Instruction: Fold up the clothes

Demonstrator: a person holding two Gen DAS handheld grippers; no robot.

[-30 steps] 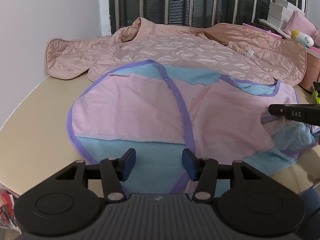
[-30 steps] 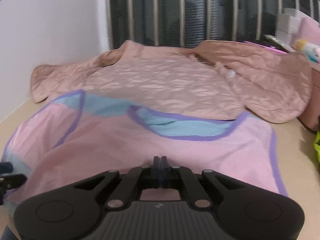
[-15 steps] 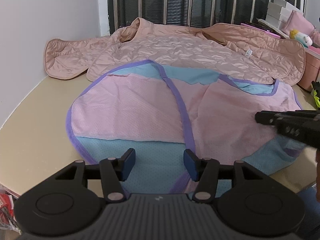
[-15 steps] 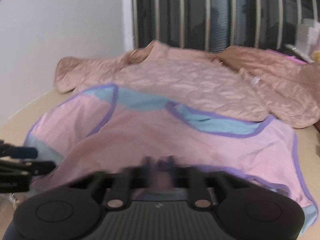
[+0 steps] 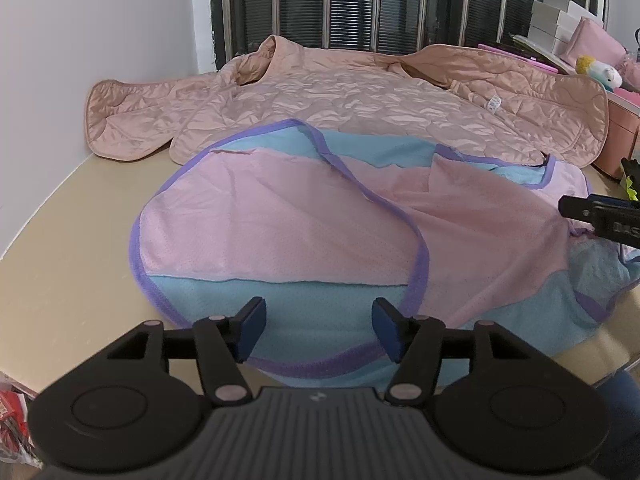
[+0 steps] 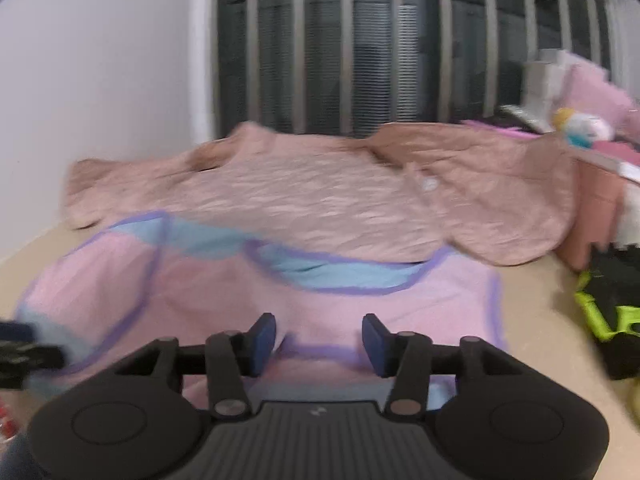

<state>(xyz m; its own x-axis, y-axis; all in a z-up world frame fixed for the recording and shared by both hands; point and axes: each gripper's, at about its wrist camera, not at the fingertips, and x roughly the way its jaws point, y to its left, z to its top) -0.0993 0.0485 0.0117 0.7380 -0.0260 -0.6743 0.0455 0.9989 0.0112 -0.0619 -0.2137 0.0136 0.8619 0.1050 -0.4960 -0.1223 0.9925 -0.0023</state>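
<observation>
1. Two garments on beige tabletop (image 5: 72, 264): quilted pink jacket (image 5: 360, 108) at the back, spread flat, unfolded.
2. Pink-and-blue mesh vest (image 5: 280, 232) nearer, one side flap folded over; more folds left.
3. Left tongs (image 5: 318, 330) spread, still widening, empty above hem.
4. Right tongs (image 6: 319, 340) opening, pinching nothing.

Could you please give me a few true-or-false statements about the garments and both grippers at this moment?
1. The pink and blue garment lies in front of the quilted peach jacket. True.
2. The left gripper is clamped shut on the purple hem. False: its jaws are opening, with nothing pinched between the pads.
3. The right gripper is opening, its pads clear of the fabric. True.
4. The quilted jacket is neatly folded into a square. False: it lies spread out with its sleeves extended.
</observation>
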